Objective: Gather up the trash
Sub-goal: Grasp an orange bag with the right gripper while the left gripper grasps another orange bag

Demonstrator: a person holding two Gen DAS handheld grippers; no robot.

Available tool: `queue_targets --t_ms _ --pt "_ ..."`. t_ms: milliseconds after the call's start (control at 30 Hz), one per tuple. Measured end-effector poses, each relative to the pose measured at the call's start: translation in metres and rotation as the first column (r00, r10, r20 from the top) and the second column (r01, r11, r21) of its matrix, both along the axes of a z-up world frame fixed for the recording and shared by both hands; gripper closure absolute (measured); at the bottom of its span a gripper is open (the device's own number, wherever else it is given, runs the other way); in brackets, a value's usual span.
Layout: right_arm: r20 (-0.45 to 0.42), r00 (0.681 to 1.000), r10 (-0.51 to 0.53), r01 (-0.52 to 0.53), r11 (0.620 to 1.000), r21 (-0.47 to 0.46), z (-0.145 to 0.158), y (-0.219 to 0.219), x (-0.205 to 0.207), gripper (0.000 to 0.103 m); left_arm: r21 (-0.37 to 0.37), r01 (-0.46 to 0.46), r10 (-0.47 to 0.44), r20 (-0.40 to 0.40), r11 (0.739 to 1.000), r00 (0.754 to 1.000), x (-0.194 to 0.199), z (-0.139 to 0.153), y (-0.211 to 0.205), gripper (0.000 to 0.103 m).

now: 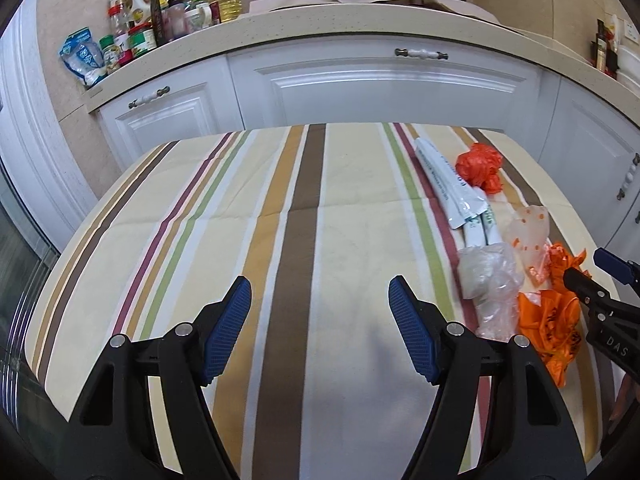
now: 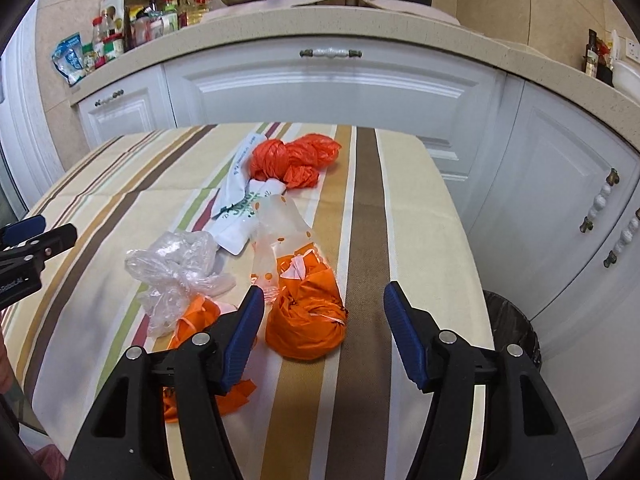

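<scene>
Trash lies in a row on the striped tablecloth (image 2: 420, 220): a knotted red-orange bag (image 2: 294, 160), white sachets with green print (image 2: 240, 208), a clear bag with orange dots (image 2: 282, 224), crumpled clear plastic (image 2: 176, 268) and an orange bag bundle (image 2: 306, 320). My right gripper (image 2: 325, 292) hovers open over the orange bundle, which lies between its fingers nearer the left one; the pads do not press on it. My left gripper (image 1: 318, 292) is open over bare cloth, left of the clear plastic (image 1: 492, 284) and the orange bag (image 1: 552, 320). The right gripper (image 1: 592, 270) shows at that view's right edge.
A bin with a black liner (image 2: 512, 328) stands on the floor by the table's right side. Behind the table run white cabinets (image 1: 380, 88) and a counter (image 1: 320, 28) with bottles, jars, a wok and a dark pot. The cloth's left half is bare.
</scene>
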State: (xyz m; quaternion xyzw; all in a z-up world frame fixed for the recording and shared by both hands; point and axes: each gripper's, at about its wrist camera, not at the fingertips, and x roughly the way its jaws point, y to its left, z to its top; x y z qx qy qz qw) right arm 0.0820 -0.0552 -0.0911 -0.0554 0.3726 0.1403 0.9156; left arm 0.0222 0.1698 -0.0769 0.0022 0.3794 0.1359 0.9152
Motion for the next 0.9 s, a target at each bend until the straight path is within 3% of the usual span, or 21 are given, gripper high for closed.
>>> queue_targets --t_ms 133,200,467,900 --pt "-0.038 0.999 0.011 -0.012 1.000 -0.008 -0.006 0.002 0.006 0.044 -0.011 -0.007 0.006 -0.013 1.000 1.000 0.001 -0.004 0.004 0.034" --pt "-0.051 0.998 0.024 -0.024 1.000 0.000 -0.007 0.003 0.006 0.059 -0.010 -0.003 0.003 -0.016 1.000 1.000 0.001 -0.005 0.002 0.034" --pt "0.013 1.000 0.007 -0.007 1.000 0.019 0.008 -0.011 -0.006 0.059 -0.015 0.045 -0.045 -0.011 0.999 0.999 0.002 -0.002 -0.023 0.029" --pt "0.064 0.995 -0.082 0.081 0.996 0.021 0.012 -0.061 -0.030 0.059 -0.030 0.234 -0.234 -0.001 0.972 0.972 -0.008 0.002 -0.106 0.028"
